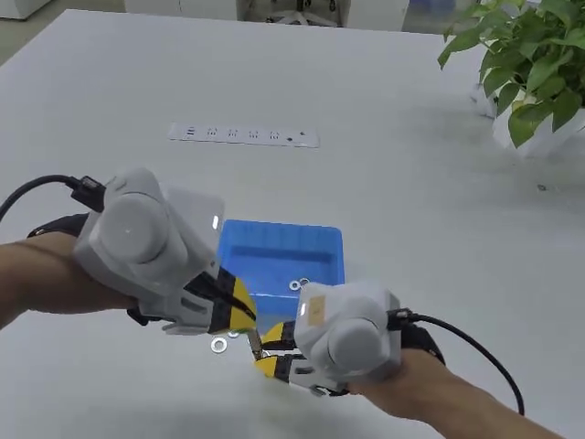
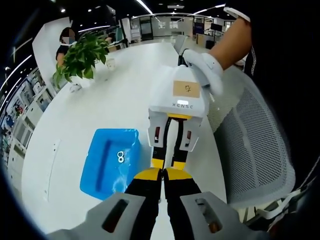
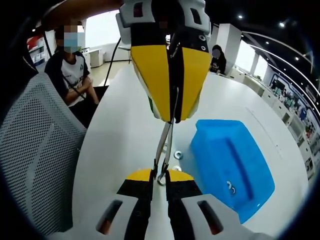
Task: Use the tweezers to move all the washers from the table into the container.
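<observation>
The metal tweezers (image 3: 165,142) run between the two grippers, which meet tip to tip. My left gripper (image 1: 236,306) is shut on one end of them; its closed yellow jaws face me in the right gripper view. My right gripper (image 3: 160,176) is closed on the other end, where a small ring shows between its jaws. Two washers (image 1: 218,345) lie on the white table just left of the jaws, one of them (image 3: 177,155) beside the tweezers. The blue container (image 1: 279,256) stands right behind the grippers, with a couple of washers (image 1: 299,285) inside it, which show again (image 2: 120,157) in the left gripper view.
A white power strip (image 1: 243,135) lies farther back on the table. At the far right corner stands a potted plant (image 1: 526,55). A mesh office chair (image 2: 255,145) stands at the table's near edge, and people sit in the background.
</observation>
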Motion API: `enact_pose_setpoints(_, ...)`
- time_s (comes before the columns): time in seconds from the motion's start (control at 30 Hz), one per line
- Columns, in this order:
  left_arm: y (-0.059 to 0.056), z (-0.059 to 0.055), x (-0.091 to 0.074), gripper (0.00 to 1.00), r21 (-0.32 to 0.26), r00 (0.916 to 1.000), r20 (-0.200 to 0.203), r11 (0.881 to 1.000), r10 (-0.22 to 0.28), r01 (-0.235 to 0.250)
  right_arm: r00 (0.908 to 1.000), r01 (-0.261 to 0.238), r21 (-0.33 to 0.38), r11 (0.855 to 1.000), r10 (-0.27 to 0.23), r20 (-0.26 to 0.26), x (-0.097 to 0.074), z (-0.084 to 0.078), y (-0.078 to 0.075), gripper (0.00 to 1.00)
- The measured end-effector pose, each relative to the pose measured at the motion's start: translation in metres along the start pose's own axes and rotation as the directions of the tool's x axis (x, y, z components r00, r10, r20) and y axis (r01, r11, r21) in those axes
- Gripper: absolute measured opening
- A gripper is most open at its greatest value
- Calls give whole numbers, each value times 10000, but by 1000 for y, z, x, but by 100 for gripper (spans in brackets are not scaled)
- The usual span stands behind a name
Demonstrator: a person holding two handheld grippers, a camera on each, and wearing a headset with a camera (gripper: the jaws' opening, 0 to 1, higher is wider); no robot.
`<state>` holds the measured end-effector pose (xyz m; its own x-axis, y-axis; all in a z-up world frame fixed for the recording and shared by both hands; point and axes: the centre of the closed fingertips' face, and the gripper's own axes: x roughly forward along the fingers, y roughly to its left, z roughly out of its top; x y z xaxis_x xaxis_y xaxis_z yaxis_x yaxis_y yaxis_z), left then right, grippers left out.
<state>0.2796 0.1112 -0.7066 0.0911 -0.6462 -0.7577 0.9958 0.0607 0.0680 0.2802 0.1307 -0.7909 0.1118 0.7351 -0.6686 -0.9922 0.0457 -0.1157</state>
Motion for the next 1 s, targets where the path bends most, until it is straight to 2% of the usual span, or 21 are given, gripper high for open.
enact_pose_setpoints(0.37, 1, -1, 2, 6, 23, 10000, -2, 10000, 14, -14, 10000, 33, -42, 10000, -33, -57, 1, -2, -1, 11)
enact_pose_setpoints(0.47, 1, -5, 5, 6, 37, 9999, -130, 10000, -38, 39, 9998, -58, -81, 10000, 56, -182, 2, -5, 1, 11)
enact_pose_setpoints(0.57, 1, -3, 6, 6, 41, 10000, -29, 10000, -27, 27, 9999, -14, -92, 10000, 12, -149, 2, -5, 0, 11)
enact_pose_setpoints(0.63, -1, -6, 8, 6, 78, 9998, -148, 9999, -108, 109, 9995, -58, -219, 9997, 51, -313, 2, -9, 1, 11)
enact_pose_setpoints(0.67, -1, -6, 8, 6, 144, 9998, -168, 9999, -84, 86, 9998, -24, -297, 9996, 18, -199, 3, -7, 1, 11)
enact_pose_setpoints(1.0, 0, -4, 10, 6, 142, 9999, -127, 9998, -103, 105, 9997, -34, -211, 9998, 29, -243, 2, -8, 0, 9)
